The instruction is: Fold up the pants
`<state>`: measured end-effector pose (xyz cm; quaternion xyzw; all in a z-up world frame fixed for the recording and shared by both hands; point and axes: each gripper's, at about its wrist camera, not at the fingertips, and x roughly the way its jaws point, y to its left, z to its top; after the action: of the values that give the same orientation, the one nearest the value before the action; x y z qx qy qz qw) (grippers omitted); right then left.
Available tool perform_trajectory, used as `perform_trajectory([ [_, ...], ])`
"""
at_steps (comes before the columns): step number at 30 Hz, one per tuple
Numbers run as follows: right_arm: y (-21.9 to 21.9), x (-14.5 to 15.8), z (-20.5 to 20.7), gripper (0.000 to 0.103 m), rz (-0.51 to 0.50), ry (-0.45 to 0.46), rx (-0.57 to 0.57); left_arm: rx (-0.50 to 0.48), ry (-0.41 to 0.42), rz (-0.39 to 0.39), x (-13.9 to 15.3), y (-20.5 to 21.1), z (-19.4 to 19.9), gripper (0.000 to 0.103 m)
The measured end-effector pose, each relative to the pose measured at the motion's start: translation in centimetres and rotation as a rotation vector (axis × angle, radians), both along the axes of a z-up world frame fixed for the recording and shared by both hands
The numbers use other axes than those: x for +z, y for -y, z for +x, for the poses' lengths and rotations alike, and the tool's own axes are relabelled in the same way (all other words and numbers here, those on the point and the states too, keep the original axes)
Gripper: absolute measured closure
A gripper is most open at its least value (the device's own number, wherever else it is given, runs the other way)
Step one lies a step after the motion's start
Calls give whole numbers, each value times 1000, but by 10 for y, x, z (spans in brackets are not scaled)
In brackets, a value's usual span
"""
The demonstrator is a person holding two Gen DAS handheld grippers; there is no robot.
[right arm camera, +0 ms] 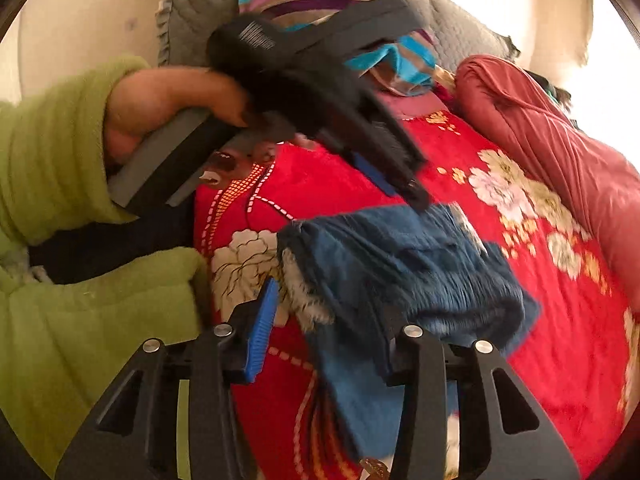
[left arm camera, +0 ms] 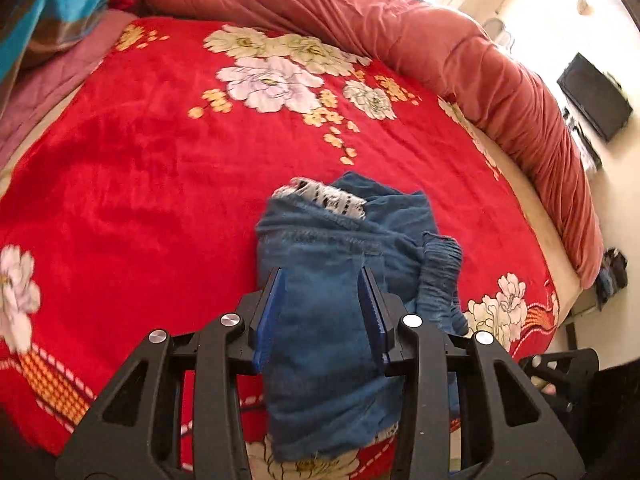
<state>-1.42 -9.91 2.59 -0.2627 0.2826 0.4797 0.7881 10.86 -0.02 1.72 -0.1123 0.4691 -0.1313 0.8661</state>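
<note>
1. My left tongs point(left arm camera: 322, 312) are partly open. The soft blue folded pants point(left arm camera: 340, 280) fill the gap between the blue pads point(left arm camera: 269, 320). I cannot tell if the pads squeeze the cloth.
2. My right tongs point(right arm camera: 324, 328) are partly open too. The pants cover the right pad, and I cannot tell if they are gripped.
3. The pants lie bunched on the red fuzzy blanket with white flowers point(left arm camera: 160, 168).
4. My left hand point(right arm camera: 168, 108), in a green fluffy sleeve point(right arm camera: 52, 152), holds the left tongs above the pants.
</note>
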Motion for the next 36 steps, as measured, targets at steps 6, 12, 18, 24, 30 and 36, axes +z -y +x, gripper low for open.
perform_trajectory([
  [6, -33, -19, 24, 64, -43, 17, 47, -2, -76, 36, -24, 3, 22, 73],
  [12, -22, -20, 36, 97, 56, -181, 133, 3, -84, 34, -36, 2, 23, 73],
  [18, -3, -37, 23, 98, -8, -151, 104, 7, -58, 33, -38, 4, 23, 73],
  [24, -2, -45, 23, 95, 48, -203, 38, 28, -31, 44, -39, 5, 14, 73],
  [30, 7, -34, 16, 92, 89, -225, 0, 45, -7, 56, -33, 6, 7, 73],
  [36, 14, -21, 7, 80, 125, -231, -14, 57, -3, 50, -32, 4, 2, 73],
])
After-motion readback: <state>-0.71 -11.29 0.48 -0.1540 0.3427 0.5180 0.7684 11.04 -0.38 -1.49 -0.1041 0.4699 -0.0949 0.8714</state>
